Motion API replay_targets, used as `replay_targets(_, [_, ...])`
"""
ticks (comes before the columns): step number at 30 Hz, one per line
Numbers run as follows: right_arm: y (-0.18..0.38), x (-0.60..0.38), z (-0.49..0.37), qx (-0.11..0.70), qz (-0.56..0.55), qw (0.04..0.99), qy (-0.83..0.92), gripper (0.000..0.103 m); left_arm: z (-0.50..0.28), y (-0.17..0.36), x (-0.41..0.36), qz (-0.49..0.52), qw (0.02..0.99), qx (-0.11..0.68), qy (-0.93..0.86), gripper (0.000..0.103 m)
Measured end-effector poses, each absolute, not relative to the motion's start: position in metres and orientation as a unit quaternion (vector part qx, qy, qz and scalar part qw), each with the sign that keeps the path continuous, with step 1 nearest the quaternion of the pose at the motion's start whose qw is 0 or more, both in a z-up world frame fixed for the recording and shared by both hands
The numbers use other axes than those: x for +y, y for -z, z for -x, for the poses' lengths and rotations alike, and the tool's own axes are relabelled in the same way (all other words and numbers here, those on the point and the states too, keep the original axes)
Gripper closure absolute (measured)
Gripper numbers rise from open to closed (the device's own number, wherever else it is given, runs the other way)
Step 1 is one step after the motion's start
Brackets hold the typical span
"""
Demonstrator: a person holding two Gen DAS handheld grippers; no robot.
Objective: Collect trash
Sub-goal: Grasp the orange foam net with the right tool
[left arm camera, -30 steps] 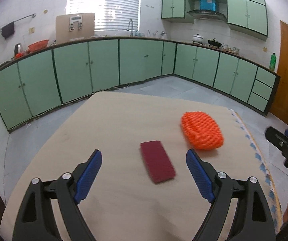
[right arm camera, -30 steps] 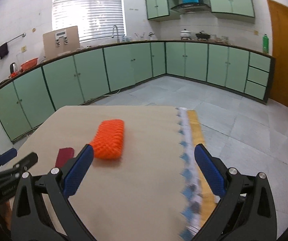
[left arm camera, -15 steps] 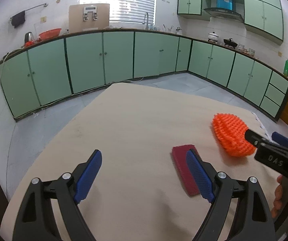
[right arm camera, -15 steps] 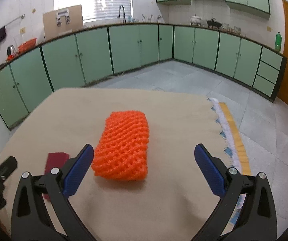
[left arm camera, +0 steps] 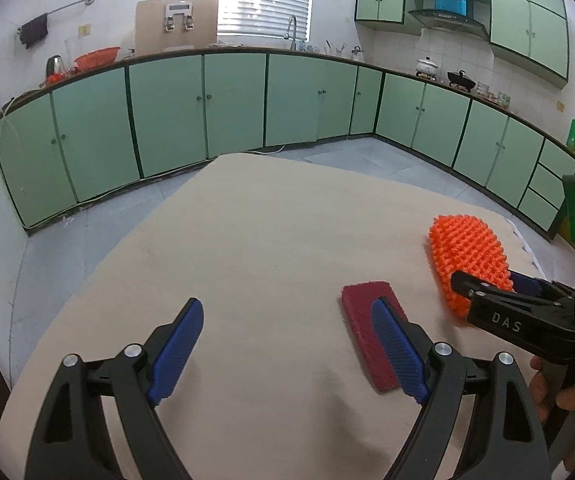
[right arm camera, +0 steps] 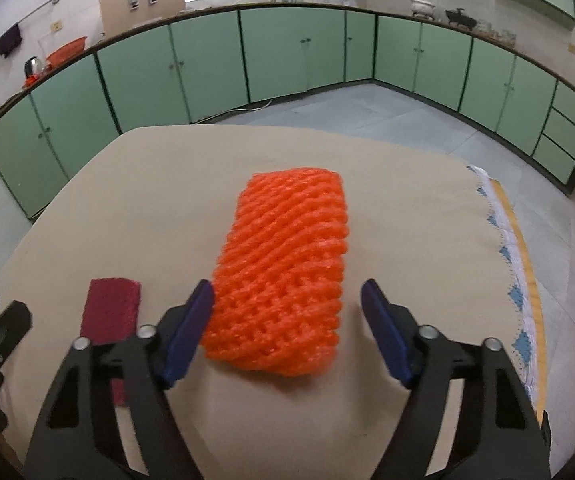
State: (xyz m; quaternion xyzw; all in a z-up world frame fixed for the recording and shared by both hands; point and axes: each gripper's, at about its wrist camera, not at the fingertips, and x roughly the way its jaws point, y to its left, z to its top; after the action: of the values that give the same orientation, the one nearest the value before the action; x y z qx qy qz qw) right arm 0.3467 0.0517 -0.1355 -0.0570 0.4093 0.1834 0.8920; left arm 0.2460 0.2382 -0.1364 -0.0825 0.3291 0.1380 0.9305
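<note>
the bench [right arm camera: 407, 216] carries both scraps. the orange foam net [right arm camera: 287, 264] now sits between the right gripper [right arm camera: 287, 312], whose jaws have just narrowed without clamping; a grab looks near. the maroon pad [left arm camera: 367, 312] lies under the left gripper [left arm camera: 287, 344], jaws wide apart.

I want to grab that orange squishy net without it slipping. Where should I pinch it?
Pinch the orange foam net across its narrow width at the near end, coming from above. It lies flat and long on the table, and its long sides already line up with the right tool.
</note>
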Motion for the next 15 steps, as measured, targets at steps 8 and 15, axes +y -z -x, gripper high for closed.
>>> replay_targets(8, [0.129, 0.054, -0.341, 0.400, 0.052, 0.892, -0.204, 0.072, -0.248, 0.137, 0.227, 0.079, 0.931, 0.334, -0.124, 0.019])
replay_targets(15, [0.120, 0.028, -0.335, 0.391, 0.041, 0.898, -0.198, 0.081, -0.258, 0.142, 0.216, 0.079, 0.928, 0.348, -0.107, 0.019])
